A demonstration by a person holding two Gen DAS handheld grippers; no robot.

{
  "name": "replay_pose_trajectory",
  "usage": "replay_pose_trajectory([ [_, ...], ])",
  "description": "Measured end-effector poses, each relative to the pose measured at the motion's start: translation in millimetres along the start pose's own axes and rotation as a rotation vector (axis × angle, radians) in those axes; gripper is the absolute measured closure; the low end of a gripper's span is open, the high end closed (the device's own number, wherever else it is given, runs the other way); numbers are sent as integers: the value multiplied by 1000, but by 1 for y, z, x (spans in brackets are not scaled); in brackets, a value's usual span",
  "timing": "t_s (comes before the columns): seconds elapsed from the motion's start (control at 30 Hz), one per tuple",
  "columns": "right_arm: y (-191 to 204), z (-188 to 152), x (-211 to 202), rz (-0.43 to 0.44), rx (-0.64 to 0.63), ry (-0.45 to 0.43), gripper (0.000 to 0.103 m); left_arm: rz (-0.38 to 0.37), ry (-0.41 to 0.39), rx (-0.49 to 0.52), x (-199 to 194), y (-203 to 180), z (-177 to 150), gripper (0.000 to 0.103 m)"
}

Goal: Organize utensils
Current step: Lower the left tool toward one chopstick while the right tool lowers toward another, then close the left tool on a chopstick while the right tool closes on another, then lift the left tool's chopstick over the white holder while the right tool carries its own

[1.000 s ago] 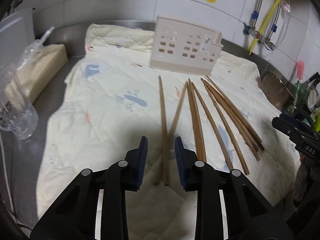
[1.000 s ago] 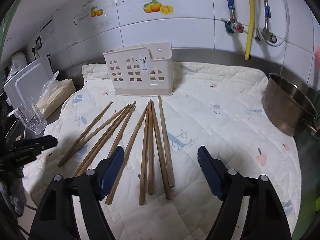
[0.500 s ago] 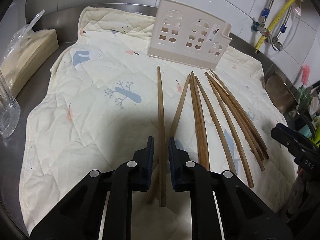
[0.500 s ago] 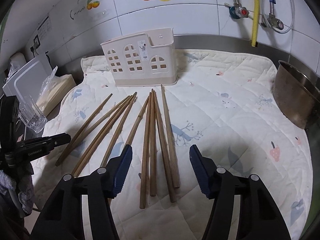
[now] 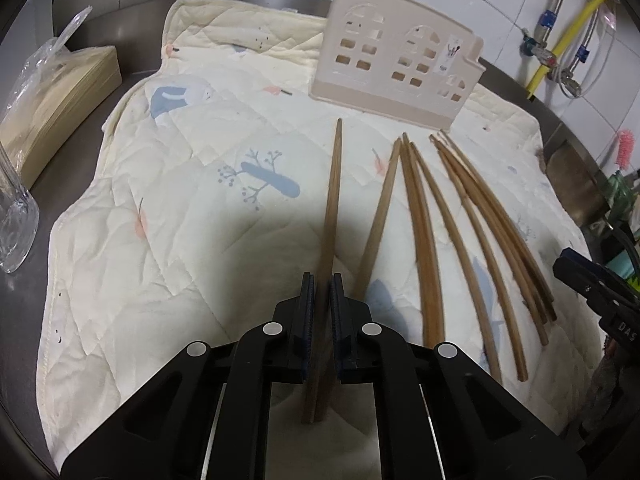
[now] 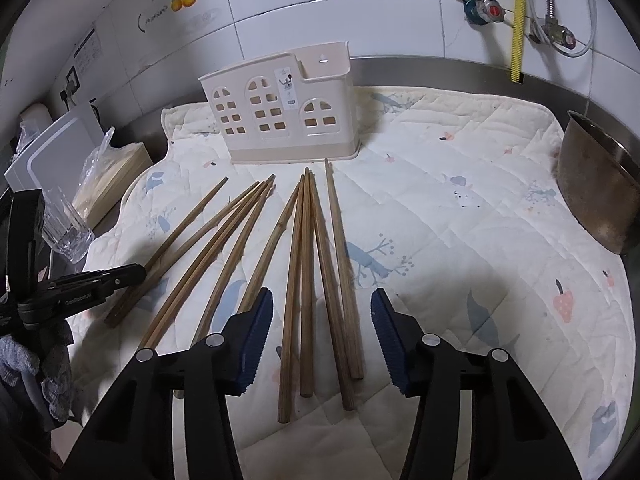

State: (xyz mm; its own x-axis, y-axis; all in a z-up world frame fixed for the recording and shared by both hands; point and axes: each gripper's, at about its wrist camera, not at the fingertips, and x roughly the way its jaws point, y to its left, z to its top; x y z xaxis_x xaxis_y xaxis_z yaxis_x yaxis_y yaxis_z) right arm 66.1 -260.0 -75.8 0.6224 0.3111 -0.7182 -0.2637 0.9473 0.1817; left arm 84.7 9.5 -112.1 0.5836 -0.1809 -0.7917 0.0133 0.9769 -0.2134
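Nearest me, my left gripper (image 5: 322, 312) is pinched on one wooden chopstick (image 5: 332, 208), the leftmost of the lot, its tip pointing away toward the holder, while my right gripper (image 6: 322, 336) hovers with its jaws spread wide over the near ends of four chopsticks (image 6: 316, 264) lying side by side. The remaining chopsticks (image 6: 216, 248) fan out on the quilted mat (image 6: 460, 248) left of those four. Beyond their far tips the beige utensil holder (image 6: 280, 108) stands upright on the mat's far edge, with a metal bowl (image 6: 596, 192) at far right and a glass (image 6: 66, 228) at left.
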Motion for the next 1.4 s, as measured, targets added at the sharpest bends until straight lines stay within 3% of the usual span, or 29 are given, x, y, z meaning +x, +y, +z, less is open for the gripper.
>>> replay_pose_trajectory([
  [0.6,-8,5,30,-33,-5,64,90,-4,-16,19,0,-1,3,97],
  [1.1,-8,8,50,-67,-51,104,92,1,-6,50,5,-2,5,97],
  [1.4,-3,14,26,-72,-62,30,96,3,-55,62,-15,-5,12,98],
])
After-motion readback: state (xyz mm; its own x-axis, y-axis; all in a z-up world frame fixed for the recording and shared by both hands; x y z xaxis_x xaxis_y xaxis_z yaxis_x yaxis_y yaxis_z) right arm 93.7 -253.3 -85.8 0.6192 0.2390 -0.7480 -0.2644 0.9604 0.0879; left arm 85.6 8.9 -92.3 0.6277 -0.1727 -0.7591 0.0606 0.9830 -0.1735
